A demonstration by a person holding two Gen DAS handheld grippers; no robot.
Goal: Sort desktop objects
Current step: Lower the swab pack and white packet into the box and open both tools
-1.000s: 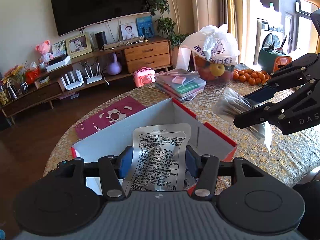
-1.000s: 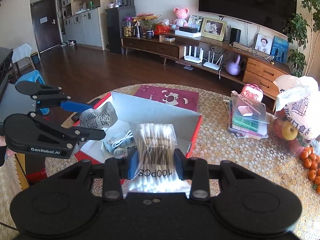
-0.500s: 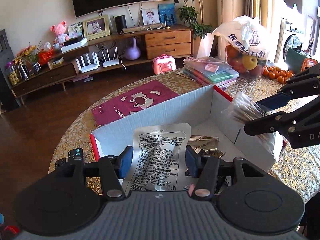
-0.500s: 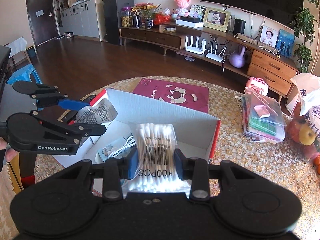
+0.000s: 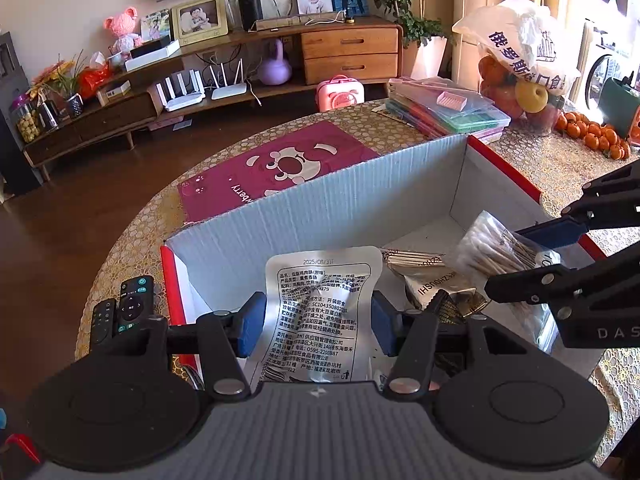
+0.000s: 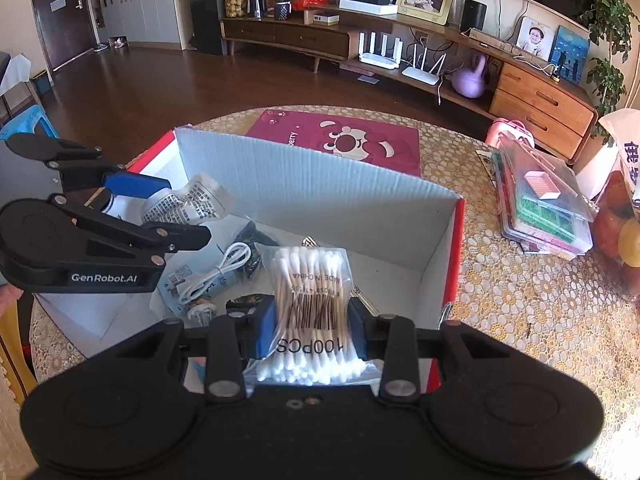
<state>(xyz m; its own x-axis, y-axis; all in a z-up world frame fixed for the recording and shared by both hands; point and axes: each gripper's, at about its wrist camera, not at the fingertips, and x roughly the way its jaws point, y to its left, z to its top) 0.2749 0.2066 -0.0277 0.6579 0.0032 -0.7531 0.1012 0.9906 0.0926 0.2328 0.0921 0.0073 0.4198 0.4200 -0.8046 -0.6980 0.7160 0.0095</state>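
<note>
A red-edged cardboard box [image 5: 360, 200] [image 6: 320, 184] stands open on the round table. My left gripper [image 5: 316, 324] is shut on a silver foil snack pouch [image 5: 320, 312], held over the box's near left part; the right wrist view shows that pouch [image 6: 188, 204] in the left gripper [image 6: 192, 216]. My right gripper [image 6: 312, 332] is shut on a clear bag of cotton swabs [image 6: 310, 300], hanging over the box's right side, and the swab bag [image 5: 492, 252] also shows in the left wrist view. Inside the box lie a white cable [image 6: 220, 268], small packets [image 5: 436, 280] and other bits.
Two remote controls [image 5: 124, 312] lie on the table left of the box. Beyond the box are a maroon mat [image 5: 280, 172], a stack of plastic cases [image 6: 540, 208], a bag of fruit [image 5: 524, 68] and loose oranges [image 5: 592, 132]. A TV cabinet [image 6: 400, 44] stands across the floor.
Both grippers have moved forward and down over the box, still holding their items. The box now fills more of each view and its contents show.
</note>
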